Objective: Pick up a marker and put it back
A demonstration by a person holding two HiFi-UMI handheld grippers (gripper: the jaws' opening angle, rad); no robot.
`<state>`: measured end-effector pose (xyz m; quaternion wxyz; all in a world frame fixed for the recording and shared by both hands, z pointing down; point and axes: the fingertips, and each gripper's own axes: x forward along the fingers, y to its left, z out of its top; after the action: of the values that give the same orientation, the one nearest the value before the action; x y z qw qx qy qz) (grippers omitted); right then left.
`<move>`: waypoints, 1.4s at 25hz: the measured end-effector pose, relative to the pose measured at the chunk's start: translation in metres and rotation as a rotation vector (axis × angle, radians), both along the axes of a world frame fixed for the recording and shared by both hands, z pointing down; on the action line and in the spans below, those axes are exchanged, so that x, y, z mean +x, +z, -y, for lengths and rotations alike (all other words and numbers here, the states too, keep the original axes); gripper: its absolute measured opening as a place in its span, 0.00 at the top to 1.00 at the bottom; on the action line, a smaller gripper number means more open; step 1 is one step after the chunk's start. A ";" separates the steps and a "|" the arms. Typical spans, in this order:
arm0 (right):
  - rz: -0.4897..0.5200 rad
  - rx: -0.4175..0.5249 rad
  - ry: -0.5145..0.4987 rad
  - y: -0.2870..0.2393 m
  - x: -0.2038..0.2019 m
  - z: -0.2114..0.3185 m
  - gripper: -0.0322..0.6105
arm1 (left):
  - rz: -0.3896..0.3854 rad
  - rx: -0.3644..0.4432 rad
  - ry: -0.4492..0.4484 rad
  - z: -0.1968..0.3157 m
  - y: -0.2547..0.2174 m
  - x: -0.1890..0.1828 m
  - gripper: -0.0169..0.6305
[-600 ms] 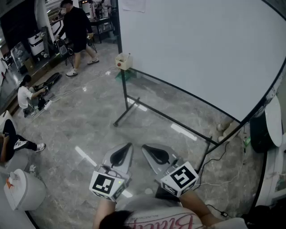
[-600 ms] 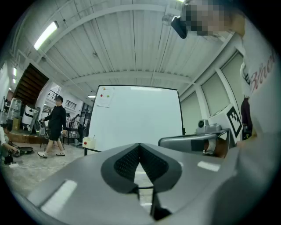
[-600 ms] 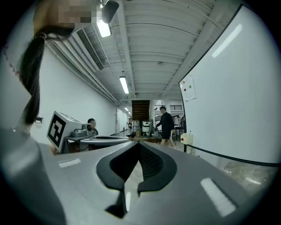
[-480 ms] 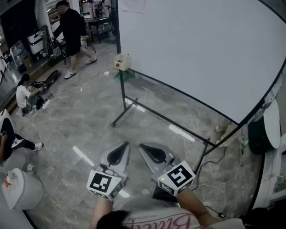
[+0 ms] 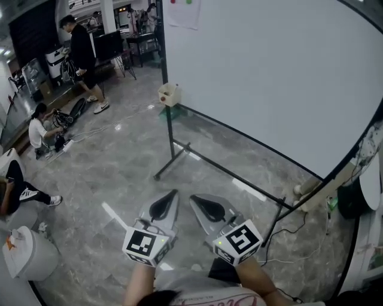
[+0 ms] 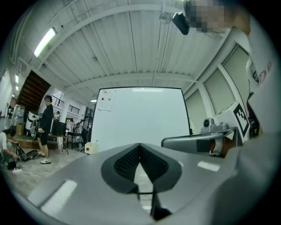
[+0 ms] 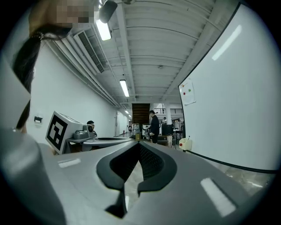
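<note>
The left hand-held gripper [image 5: 174, 193] and the right hand-held gripper [image 5: 193, 198] are side by side, close to the person's body and above the grey stone floor [image 5: 119, 161], tips pointing away. Each gripper view shows its jaws closed pad to pad with nothing between them.

Far ahead a large whiteboard [image 5: 269, 72] stands on a black metal stand [image 5: 172, 138]. A small cream box [image 5: 169, 94] with a red spot hangs at the board's lower left corner, well apart from both grippers. A thin stick pokes up out of it, probably the marker [image 7: 188, 138], though it is too small to be sure. A sheet of paper [image 5: 182, 12] is stuck near the board's top left.

At the far left a person in black [image 5: 81, 51] stands, and another person [image 5: 39, 128] crouches on the floor nearer. A white bin [image 5: 30, 254] sits at the near left.
</note>
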<state>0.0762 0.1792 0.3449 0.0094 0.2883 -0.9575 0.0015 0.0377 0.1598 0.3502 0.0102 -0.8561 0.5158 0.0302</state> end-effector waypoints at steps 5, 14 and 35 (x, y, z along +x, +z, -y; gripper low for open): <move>0.076 -0.009 -0.019 0.000 0.004 0.000 0.95 | -0.021 -0.010 -0.025 0.004 0.004 -0.004 0.97; 0.041 -0.022 0.021 0.011 0.010 0.043 0.95 | -0.047 -0.052 -0.014 0.051 0.014 -0.007 0.97; -0.007 -0.009 0.064 0.009 -0.106 0.238 0.95 | -0.117 -0.058 0.078 0.248 0.009 -0.111 0.97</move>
<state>-0.0299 -0.0587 0.3541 0.0139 0.3185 -0.9478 0.0051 -0.0736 -0.0881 0.3597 -0.0459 -0.8723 0.4824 0.0657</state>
